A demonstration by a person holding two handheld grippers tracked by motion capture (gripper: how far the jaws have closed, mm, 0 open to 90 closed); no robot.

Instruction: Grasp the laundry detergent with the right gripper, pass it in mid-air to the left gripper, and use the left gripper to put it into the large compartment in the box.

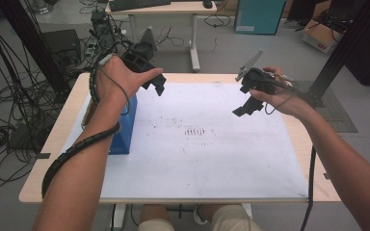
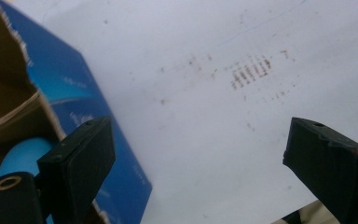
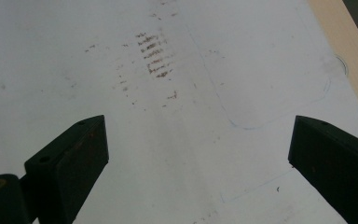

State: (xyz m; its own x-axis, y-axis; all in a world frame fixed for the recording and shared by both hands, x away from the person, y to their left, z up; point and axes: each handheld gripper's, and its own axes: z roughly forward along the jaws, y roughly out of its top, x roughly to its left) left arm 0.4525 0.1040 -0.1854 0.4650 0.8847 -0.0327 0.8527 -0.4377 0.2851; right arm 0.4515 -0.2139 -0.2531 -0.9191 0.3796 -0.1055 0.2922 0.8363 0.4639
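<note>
A blue cardboard box (image 1: 124, 126) stands at the left of the white sheet (image 1: 212, 154), partly hidden by the left forearm. In the left gripper view the blue box (image 2: 70, 88) has an open top with a brown inner flap, and something round and light blue (image 2: 21, 156) lies inside. My left gripper (image 1: 154, 85) hovers above the sheet just right of the box, its jaws wide apart with nothing between them (image 2: 198, 128). My right gripper (image 1: 244, 107) hangs over the sheet's far right part, open and empty (image 3: 198, 122).
Brownish smudges (image 1: 195, 131) mark the middle of the sheet. The wooden table edge (image 1: 313, 144) borders it on the right. Cables (image 1: 0, 134) lie on the floor at the left, a desk (image 1: 164, 9) stands behind, and a black post (image 1: 342, 48) rises at the right.
</note>
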